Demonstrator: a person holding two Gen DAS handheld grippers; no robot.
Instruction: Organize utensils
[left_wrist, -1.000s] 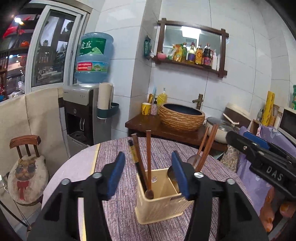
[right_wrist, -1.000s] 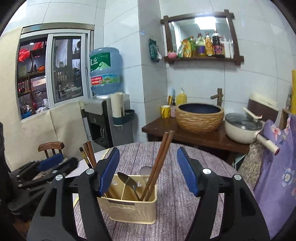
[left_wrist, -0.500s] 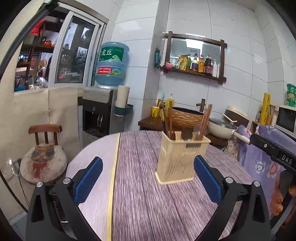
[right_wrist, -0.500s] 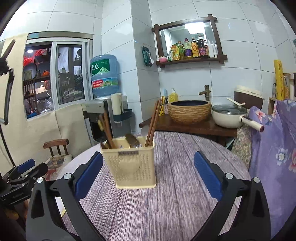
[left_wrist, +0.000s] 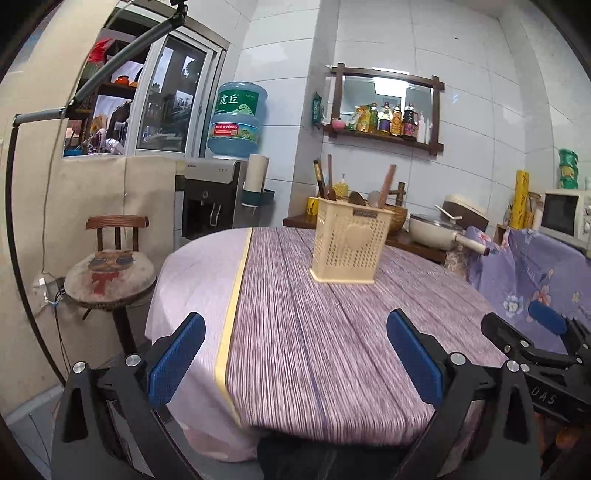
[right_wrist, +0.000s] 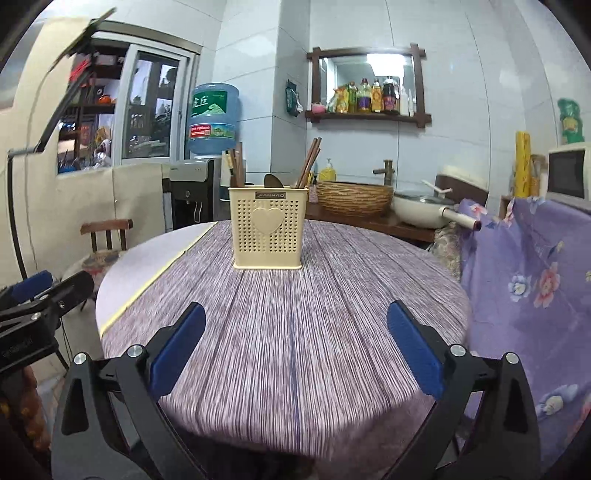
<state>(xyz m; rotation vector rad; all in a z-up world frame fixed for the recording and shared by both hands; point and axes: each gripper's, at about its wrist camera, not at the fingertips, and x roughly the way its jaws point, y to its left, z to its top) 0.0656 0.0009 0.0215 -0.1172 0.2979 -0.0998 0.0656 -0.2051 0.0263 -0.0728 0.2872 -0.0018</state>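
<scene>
Both tongs stood wide open with nothing between their blue pads: the left tongs (left_wrist: 293, 356) and the right tongs (right_wrist: 295, 349) hung at the near edge of the round surface (right_wrist: 295, 332). Well beyond them, a cream utensil holder (right_wrist: 268, 227) stood upright on the purple-striped cloth, holding chopsticks (right_wrist: 308, 162) and a spoon (right_wrist: 272, 181).

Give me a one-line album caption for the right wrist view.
Open right gripper faces a cream utensil holder filled with chopsticks on a purple-clothed table.
</scene>
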